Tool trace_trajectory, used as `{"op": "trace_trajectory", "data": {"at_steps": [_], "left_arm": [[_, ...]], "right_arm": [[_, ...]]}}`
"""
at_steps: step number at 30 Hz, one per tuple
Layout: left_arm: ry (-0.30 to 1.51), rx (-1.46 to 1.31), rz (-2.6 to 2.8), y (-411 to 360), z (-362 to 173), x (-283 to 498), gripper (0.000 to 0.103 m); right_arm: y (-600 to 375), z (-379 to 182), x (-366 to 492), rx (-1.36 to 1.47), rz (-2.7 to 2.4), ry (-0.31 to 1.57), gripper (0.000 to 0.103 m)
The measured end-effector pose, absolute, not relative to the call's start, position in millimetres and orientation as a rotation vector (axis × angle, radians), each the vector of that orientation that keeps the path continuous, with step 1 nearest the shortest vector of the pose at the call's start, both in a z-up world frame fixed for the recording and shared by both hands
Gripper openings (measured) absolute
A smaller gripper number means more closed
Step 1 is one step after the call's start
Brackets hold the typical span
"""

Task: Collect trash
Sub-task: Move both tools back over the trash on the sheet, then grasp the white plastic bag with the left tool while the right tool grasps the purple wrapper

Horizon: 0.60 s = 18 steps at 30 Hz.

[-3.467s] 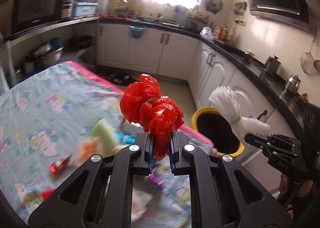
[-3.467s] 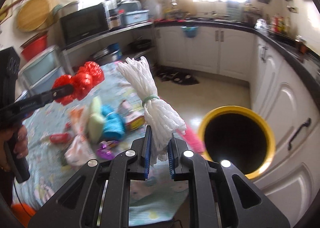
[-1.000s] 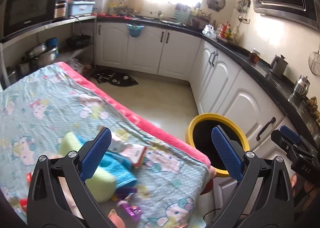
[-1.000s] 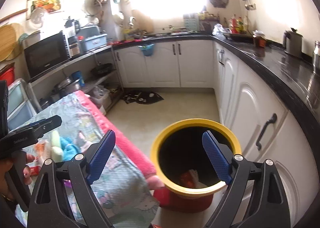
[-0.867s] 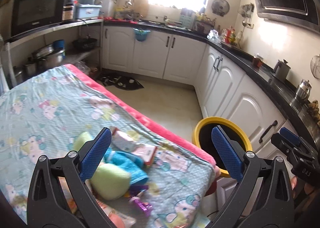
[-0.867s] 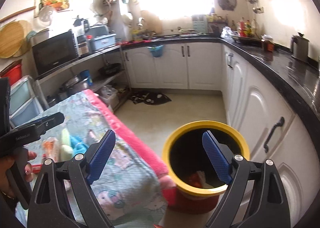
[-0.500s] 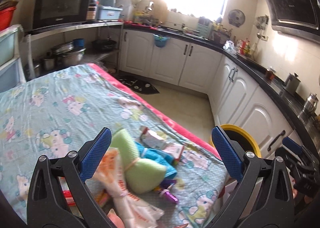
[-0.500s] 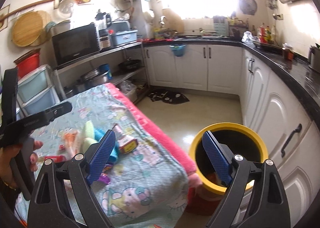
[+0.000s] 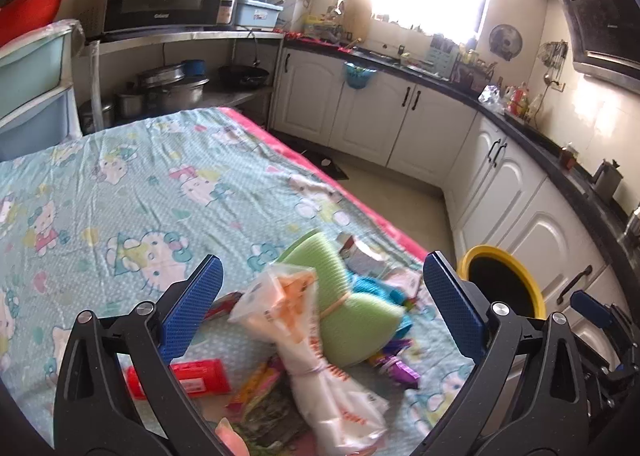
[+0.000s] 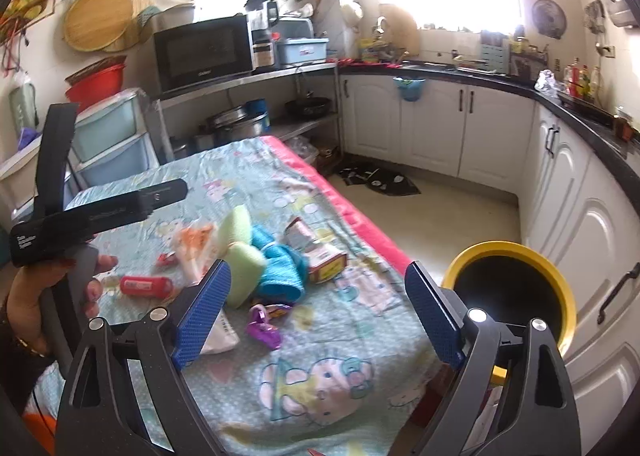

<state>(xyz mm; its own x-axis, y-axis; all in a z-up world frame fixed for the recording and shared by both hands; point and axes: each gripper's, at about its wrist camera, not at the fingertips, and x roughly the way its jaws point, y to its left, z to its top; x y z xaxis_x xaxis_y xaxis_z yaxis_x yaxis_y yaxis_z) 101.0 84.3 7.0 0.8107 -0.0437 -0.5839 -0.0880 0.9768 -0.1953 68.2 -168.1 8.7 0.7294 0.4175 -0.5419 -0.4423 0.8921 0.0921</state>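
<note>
Trash lies heaped on the table's cartoon-print cloth (image 9: 120,196): a green foam bundle (image 9: 348,312), a white and orange bag bundle (image 9: 304,340), a blue net bundle (image 9: 372,288), a red packet (image 9: 196,376), a purple wrapper (image 9: 396,370) and a small carton (image 9: 360,252). My left gripper (image 9: 322,262) hovers open and empty above the heap. My right gripper (image 10: 318,268) is open and empty too, over the table's near end (image 10: 340,336). The yellow-rimmed bin (image 10: 512,288) stands on the floor to its right. In the right wrist view a hand holds the left gripper (image 10: 124,148) at the left.
White cabinets (image 10: 440,128) under a black counter run along the back and right walls. A shelf carries a microwave (image 10: 204,50) and pots. Plastic drawers (image 10: 108,144) stand behind the table. A dark mat (image 10: 376,178) lies on the pale floor.
Both grippers, earlier shut on a red and a white bundle, now stand open and empty. Both views have swung left from the bin toward the heap on the table.
</note>
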Motion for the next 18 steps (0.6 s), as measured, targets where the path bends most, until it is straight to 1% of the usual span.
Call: {"op": "trace_trajectory", "data": {"at_steps": [8, 15, 18], "left_arm": [[0.684, -0.234, 0.05, 107, -13, 95, 0.092], [0.768, -0.284, 0.036, 123, -39, 96, 0.092], [0.788, -0.34, 0.014, 128, -47, 102, 0.092]], "right_arm": [[-138, -10, 68, -0.081, 0.534, 0.633, 0.086], [-115, -46, 77, -0.127, 0.579, 0.724, 0.086], [-109, -61, 81, -0.154, 0.588, 0.759, 0.083]]}}
